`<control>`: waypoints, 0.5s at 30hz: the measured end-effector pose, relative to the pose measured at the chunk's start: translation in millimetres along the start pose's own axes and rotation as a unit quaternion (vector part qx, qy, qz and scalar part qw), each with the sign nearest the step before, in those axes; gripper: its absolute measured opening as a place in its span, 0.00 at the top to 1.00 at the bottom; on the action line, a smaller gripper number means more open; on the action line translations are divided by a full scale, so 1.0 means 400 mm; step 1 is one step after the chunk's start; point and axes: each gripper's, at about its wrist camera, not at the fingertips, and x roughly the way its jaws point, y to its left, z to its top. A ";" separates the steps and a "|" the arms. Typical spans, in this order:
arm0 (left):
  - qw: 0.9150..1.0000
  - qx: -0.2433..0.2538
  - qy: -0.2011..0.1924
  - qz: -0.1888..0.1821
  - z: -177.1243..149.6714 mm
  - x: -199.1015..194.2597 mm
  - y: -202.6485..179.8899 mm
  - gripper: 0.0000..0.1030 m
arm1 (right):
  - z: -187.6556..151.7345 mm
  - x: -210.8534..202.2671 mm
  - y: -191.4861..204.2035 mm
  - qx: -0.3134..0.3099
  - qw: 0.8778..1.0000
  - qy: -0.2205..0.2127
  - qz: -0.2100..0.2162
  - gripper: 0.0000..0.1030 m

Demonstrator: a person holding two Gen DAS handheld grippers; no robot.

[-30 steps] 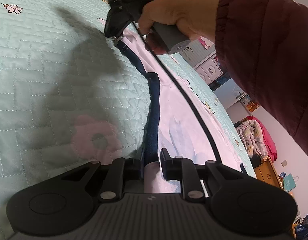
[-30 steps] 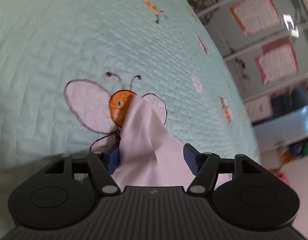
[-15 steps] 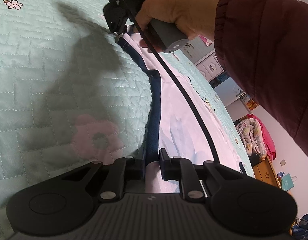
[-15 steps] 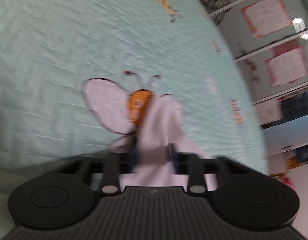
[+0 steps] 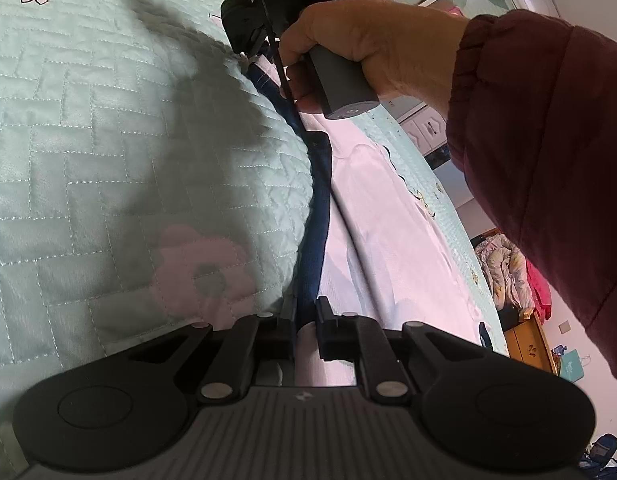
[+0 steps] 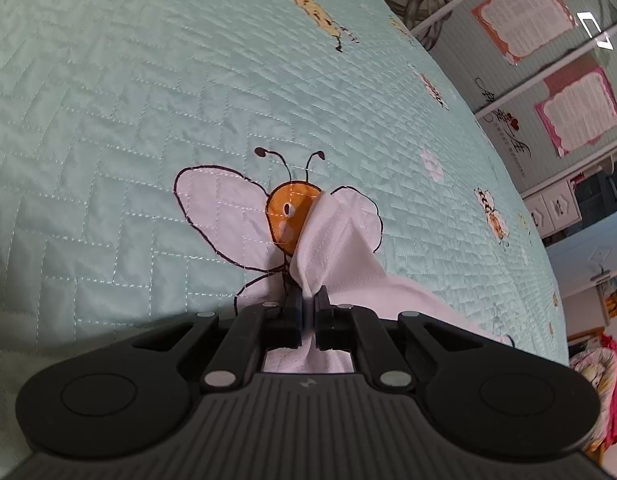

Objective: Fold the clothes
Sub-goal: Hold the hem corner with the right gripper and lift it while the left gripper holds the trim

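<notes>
Now you are at the grasping step: the white garment (image 5: pixel 372 216) lies flat on the bed (image 5: pixel 108 140). Your right gripper (image 6: pixel 307 308) pinches its far corner; your left gripper (image 5: pixel 306 320) is closing on its navy-trimmed edge. Next, lift both ends evenly.

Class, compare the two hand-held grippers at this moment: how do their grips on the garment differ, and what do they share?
The right hand-held gripper is shut on bunched white cloth of the garment; the left hand-held gripper has its jaws closing around the navy trim, a narrow gap showing. The right one's cloth rises in a peak over the bee print; the left one's trim lies flat beside the pink flower print. Both work on the same garment on the green quilt.
</notes>
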 end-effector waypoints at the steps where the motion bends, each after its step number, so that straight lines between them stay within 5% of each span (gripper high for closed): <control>1: 1.000 0.001 0.000 0.001 0.000 0.000 -0.001 0.88 | -0.001 0.000 -0.004 0.005 1.000 -0.002 0.005 0.94; 15: 1.000 0.016 0.003 0.014 0.005 -0.016 0.039 0.88 | -0.048 -0.009 -0.131 0.145 0.983 -0.027 0.107 0.97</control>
